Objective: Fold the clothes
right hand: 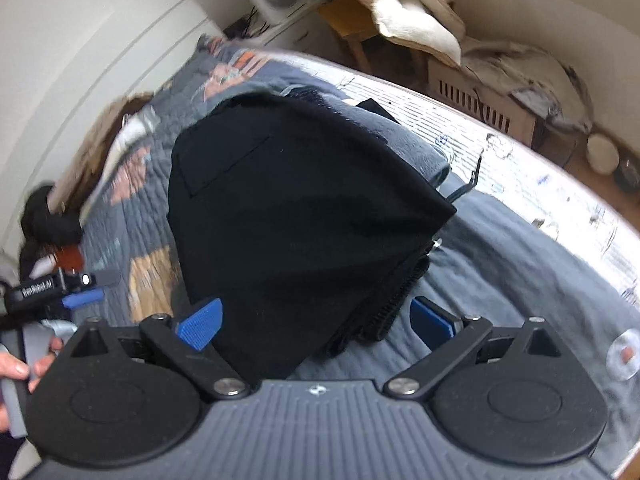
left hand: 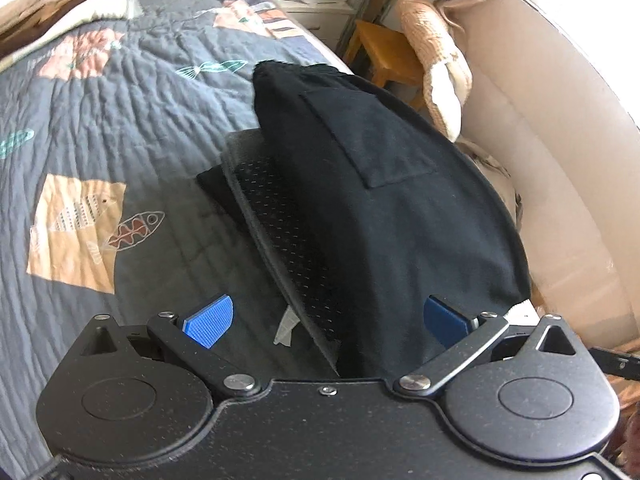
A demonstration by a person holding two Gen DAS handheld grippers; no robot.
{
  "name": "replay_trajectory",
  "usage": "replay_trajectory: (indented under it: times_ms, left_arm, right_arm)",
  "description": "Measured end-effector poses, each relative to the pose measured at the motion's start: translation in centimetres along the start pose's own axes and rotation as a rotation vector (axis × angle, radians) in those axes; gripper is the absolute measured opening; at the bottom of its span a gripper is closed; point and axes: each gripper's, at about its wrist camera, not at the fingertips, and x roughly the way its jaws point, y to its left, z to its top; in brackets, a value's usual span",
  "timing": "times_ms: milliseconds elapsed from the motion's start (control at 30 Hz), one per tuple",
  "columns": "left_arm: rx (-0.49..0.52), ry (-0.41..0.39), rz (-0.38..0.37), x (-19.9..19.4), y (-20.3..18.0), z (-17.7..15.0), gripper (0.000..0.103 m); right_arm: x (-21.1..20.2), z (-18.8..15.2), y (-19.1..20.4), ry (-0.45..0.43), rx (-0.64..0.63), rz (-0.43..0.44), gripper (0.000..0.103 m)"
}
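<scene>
1. The black garment (left hand: pixel 400 208) is seen as matt, soft woven cloth; a perforated mesh lining (left hand: pixel 296 240) is exposed on its underside.
2. The quilt (left hand: pixel 120 128) is shown as stitched, puckered cloth with printed patches.
3. The left gripper (left hand: pixel 326 320) is built of matt, speckled black plastic with bright metal pivot screws; its pads (left hand: pixel 208 320) are ribbed blue.
4. The right gripper (right hand: pixel 316 322) carries a ribbed grey plastic body.
5. The stool (left hand: pixel 384 52) is made of smooth, varnished wood.

A bed covered by a grey quilt (left hand: pixel 132 92) with fish patches carries everything. Straight ahead of the left claw (left hand: pixel 328 322) lies a black garment (left hand: pixel 384 200), partly folded; ahead-left, a pale cloth (left hand: pixel 100 8) at the far end
</scene>
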Motion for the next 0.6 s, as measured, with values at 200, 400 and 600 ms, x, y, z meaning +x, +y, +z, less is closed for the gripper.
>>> replay_trajectory:
  times_ms: [200,400,600]
  left_arm:
    - [-0.007,-0.107,0.011,-0.3,2.1,0.9,0.102]
    - [-0.077,-0.149,-0.145,2.4,5.5,7.2,0.102]
    - [-0.325,-0.104,-0.305,9.5,10.8,13.4,0.103]
  right_arm:
    - [1.1,-0.4,-1.8,-0.002,0.063,0.016,0.1]
    - [0.5,-0.3,-1.4,-0.023,0.045,0.057,0.1]
    - [-0.1,0.5,-1.2,-0.05,0.055,0.076,0.1]
